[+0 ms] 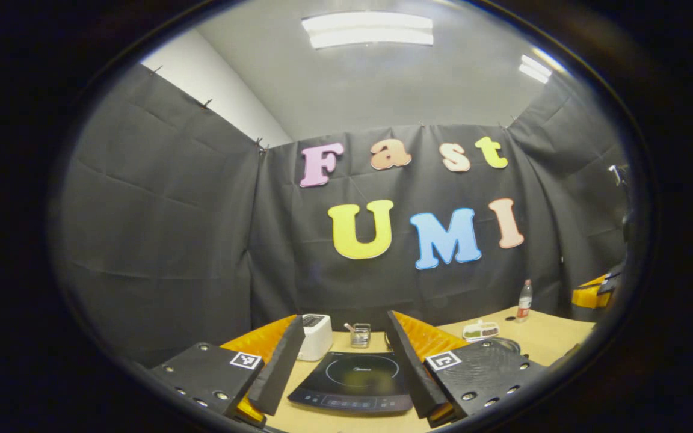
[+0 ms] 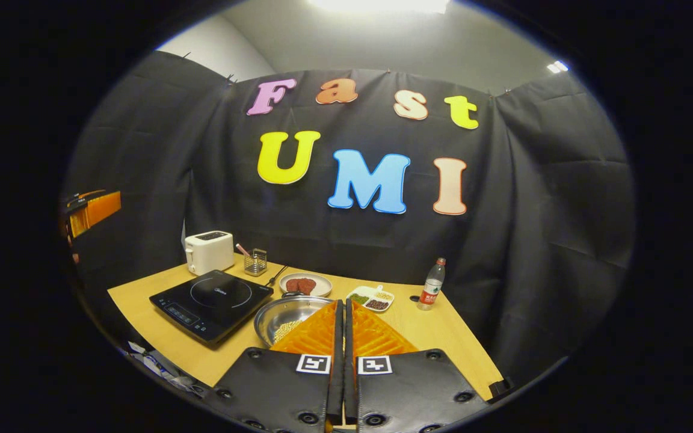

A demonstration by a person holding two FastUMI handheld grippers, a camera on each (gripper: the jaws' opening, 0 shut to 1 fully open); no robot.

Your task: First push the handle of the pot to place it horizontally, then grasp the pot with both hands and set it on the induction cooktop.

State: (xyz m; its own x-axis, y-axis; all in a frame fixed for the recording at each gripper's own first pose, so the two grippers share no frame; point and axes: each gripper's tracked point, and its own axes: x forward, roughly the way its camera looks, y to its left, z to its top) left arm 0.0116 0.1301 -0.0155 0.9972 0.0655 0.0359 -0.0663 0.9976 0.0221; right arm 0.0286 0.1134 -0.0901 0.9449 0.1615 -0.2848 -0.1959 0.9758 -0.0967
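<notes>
A steel pot (image 2: 283,316) with pale grains inside stands on the wooden table (image 2: 142,313), just right of the black induction cooktop (image 2: 211,300). My right gripper (image 2: 344,304) hovers over the pot's near right side, shut with nothing between its fingers, which hide part of the rim. I cannot make out the pot's handle. In the left gripper view, my left gripper (image 1: 345,317) is open wide above the table, with the cooktop (image 1: 355,376) framed between its fingers. A bit of the pot's rim (image 1: 506,344) peeks out behind its right finger.
Behind the cooktop are a white toaster (image 2: 208,251) and a small wire holder (image 2: 255,261). A plate of meat (image 2: 305,284), a divided dish (image 2: 372,299) and a bottle (image 2: 432,284) stand behind the pot. Black cloth walls close in the table's back and sides.
</notes>
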